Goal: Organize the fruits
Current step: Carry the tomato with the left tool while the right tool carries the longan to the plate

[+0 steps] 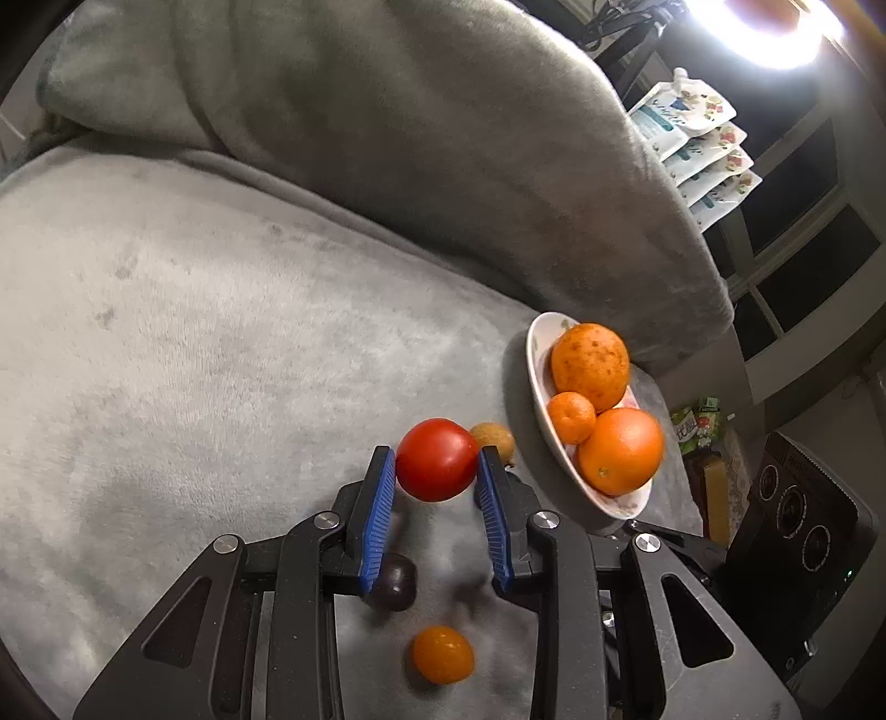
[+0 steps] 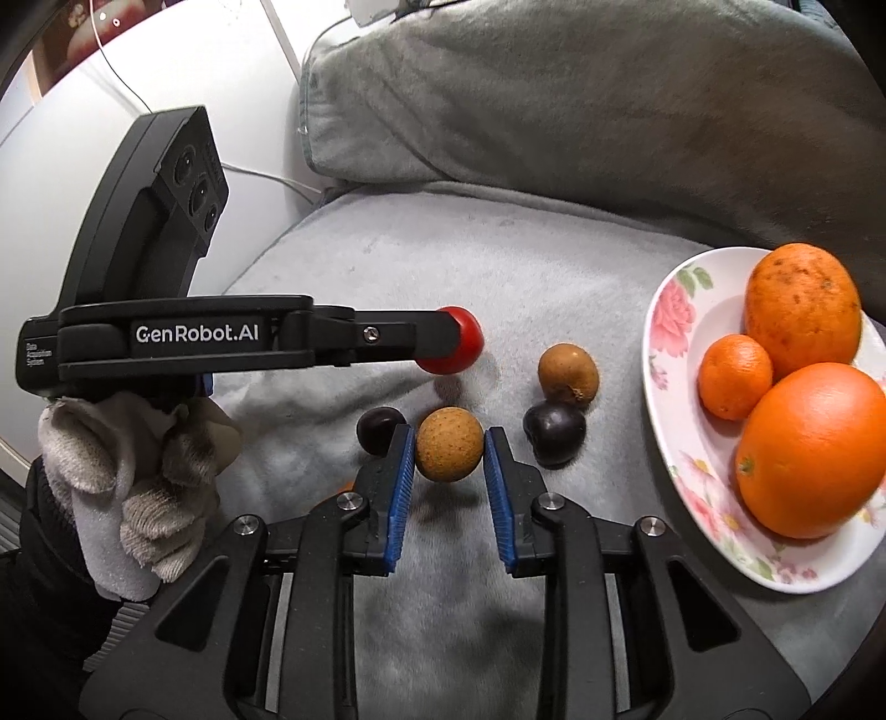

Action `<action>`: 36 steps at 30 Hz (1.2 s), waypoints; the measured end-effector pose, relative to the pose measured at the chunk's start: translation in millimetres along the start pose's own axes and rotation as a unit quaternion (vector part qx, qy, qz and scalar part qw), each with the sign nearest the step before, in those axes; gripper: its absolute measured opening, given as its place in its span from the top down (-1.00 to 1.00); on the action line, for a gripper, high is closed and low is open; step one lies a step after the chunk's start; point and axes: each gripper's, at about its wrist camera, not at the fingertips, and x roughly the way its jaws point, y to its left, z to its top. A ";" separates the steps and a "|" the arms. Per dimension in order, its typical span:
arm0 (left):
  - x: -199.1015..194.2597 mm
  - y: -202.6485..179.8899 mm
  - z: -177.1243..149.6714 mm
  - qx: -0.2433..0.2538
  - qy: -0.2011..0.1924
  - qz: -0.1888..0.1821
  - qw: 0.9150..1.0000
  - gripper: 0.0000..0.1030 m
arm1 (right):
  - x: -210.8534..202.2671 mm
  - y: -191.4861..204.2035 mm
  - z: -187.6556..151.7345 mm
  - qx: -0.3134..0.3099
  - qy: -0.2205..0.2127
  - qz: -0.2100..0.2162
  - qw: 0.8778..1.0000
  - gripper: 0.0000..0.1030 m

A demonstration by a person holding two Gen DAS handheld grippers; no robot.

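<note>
My right gripper pinches a tan fruit, a dark plum just left of its fingers and another plum just right. My left gripper pinches the tomato, lifted off the blanket. Farther right, the plate holds three oranges.

Grey plush blanket covers sofa seat beneath and ahead of fingers. Grey cushion under same fabric rises beyond fingertips, across far side. Stack of printed refill pouches stands far beyond fingers, to right, past cushion edge. Bright lamp glares above pouches. Dark-framed window right of cushion. White cable runs along white surface beyond fingers, to left.
</note>
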 end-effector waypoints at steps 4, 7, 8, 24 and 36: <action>-3.8 -4.7 1.1 -0.002 -0.009 -0.006 1.000 0.44 | -14.4 -3.8 -2.7 0.000 -0.011 -0.004 1.000 0.48; -6.0 -9.3 2.0 -0.001 -0.014 -0.011 1.000 0.44 | -29.2 -9.7 -5.1 0.006 -0.022 -0.007 1.000 0.48; -6.9 -11.1 2.6 0.000 -0.016 -0.012 1.000 0.44 | -33.5 -11.2 -5.5 0.007 -0.025 -0.008 1.000 0.48; -3.5 -39.4 10.4 0.018 -0.024 -0.034 0.999 0.44 | -98.6 -59.1 -8.1 0.039 -0.075 -0.054 0.995 0.48; 15.7 -61.7 16.4 0.033 -0.012 -0.037 0.999 0.44 | -128.8 -116.1 -5.9 0.080 -0.100 -0.094 0.987 0.48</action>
